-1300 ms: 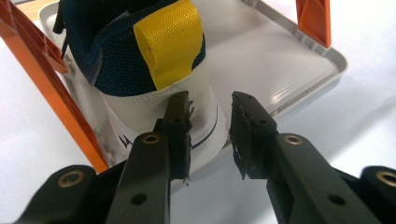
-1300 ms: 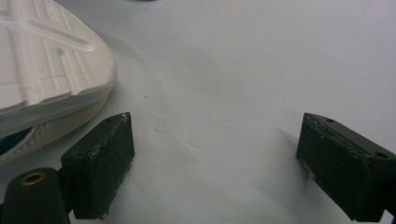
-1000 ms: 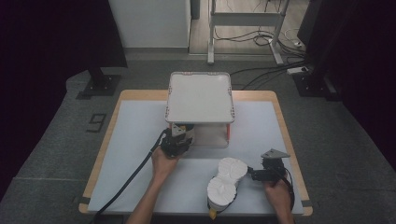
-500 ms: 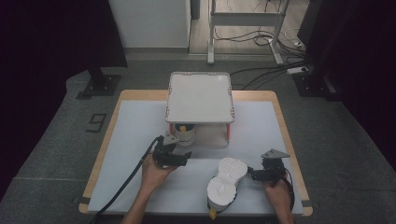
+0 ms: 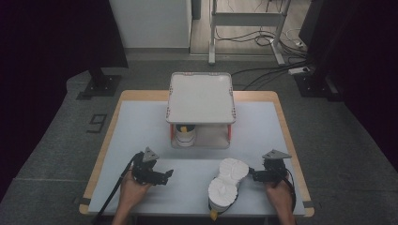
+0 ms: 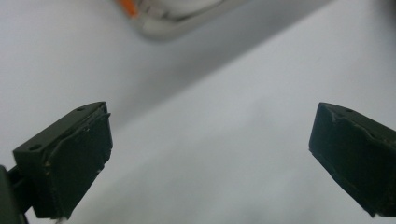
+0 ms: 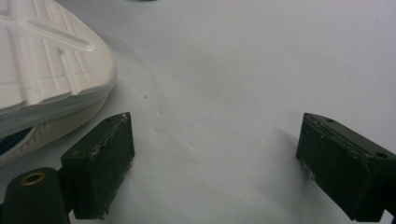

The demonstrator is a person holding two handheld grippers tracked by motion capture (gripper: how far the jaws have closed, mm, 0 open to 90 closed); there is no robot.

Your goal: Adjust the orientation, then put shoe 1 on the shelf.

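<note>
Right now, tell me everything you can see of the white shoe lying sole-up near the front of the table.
The white shoe lies upside down near the table's front edge, its pale ribbed sole upward, waisted between heel and forefoot. A yellow bit pokes out at its near end. The right gripper, jaws open, sits just beside it; whether they touch is unclear.

Left gripper [image 5: 168, 174] low over the near left of the table, held from below by the left hand [image 5: 133, 193], jaws just opened wide, nothing between. Right gripper [image 5: 252, 174] at the near right, in the right hand [image 5: 280, 197], jaws spread, empty, pointing leftward.
</note>
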